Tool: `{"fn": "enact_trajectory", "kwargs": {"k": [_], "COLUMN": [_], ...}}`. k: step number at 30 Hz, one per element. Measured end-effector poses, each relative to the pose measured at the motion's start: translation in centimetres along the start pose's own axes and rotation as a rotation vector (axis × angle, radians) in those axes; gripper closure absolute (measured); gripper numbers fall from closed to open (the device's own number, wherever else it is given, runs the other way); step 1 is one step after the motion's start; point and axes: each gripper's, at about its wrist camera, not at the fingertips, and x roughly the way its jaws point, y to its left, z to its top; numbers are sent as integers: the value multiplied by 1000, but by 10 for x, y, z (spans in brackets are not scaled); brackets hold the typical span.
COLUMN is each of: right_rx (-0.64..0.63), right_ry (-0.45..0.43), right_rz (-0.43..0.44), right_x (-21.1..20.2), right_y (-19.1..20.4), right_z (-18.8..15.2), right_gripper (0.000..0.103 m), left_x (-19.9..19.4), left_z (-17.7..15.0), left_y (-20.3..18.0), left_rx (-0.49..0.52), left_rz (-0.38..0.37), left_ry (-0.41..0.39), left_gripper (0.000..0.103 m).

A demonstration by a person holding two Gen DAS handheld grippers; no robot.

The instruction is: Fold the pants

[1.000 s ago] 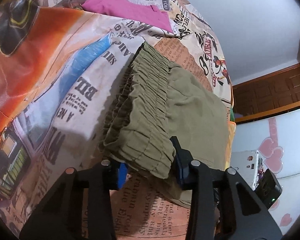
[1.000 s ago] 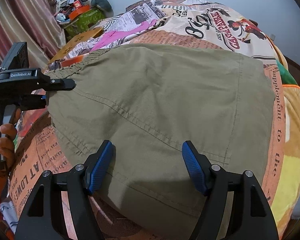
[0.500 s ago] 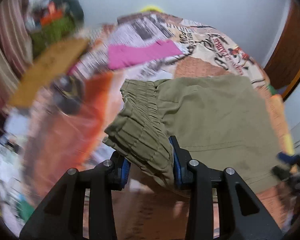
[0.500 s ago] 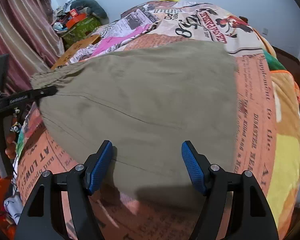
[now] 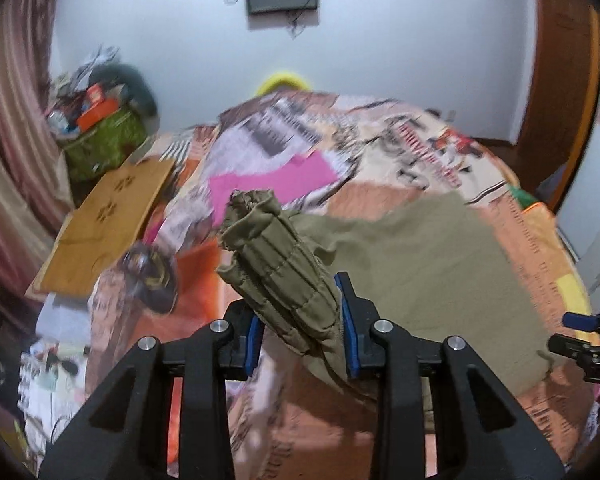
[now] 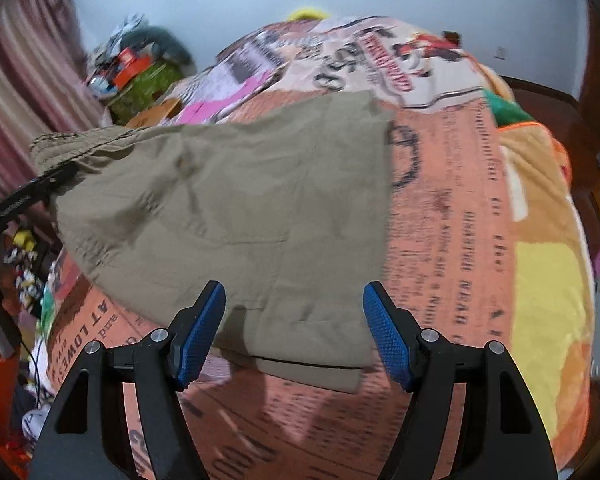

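On the bed (image 6: pixel 540 280), over its newspaper-print cover, we have the olive pants (image 6: pixel 240 208) spread out, already doubled to one leg's width by the look of them. Our left gripper (image 5: pixel 300 344) is clamped on the gathered elastic waistband (image 5: pixel 272 256), which bunches up between the blue pads and stands lifted off the cover. Our right gripper (image 6: pixel 296 332) is wide open with nothing in it, its pads straddling the near hem end of the pants without touching the cloth, as far as we can tell.

What matters for us is the long axis. Seen from the right wrist, the pants run from the waistband at far left, where the left gripper's tip shows at the cloth's edge, down to the hem directly ahead of our open right gripper. So each gripper sits at one end: left owns the waist, right is much the nearer to the hem. We judge the coming fold brings one end over the other along that axis. A pink garment (image 5: pixel 272 180) lies farther up the bed, apart from the pants.
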Motion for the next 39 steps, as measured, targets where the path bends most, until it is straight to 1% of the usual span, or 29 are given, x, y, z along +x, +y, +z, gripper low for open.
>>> {"fn": "enact_trajectory", "kwargs": {"k": [3,6,9,13,18,23,24,26,27,30,35,37,39], "right_rx": [48,86,117,120,109,121,122,121,122,121,125,125,123], "right_ry": [-3,32,59,42,34,26,25,24,23,23,23,24,25], "right_rz": [-25,-51,-36,-25,-24,-11,-10,-9,-9,-8,-6,-8,-12], "right_x": [-3,5,16,16,15,15,15,16,16,16,17,17,16], "right_y": [-17,-31,-39,-39,-39,-41,-41,-42,-42,-42,-42,-42,-41], "right_z": [-3,-10,-21,-23,-22,-25,-25,-25,-24,-24,-24,-24,-24], "right_gripper": [35,35,35,35,35,35,35,35,35,35,35,35,35], "left_x": [-7,-12,-13,-13,-4,12,19,31,41,60,78,80,78], "left_z": [13,23,32,40,42,36,33,28,23,11,-6,-9,-8], "left_y": [-17,-36,-58,-85,-119,-148,-157,-166,-173,-184,-193,-194,-192], "left_rx": [35,57,85,115,146,175,187,193,196,193,189,186,188], "left_rz": [-42,-102,-164,-241,-338,-421,-456,-492,-518,-550,-580,-591,-599], "left_ry": [-32,-43,-40,-31,6,71,105,159,201,283,375,392,395], "left_gripper": [72,74,74,75,75,75,75,75,75,75,74,73,68]}}
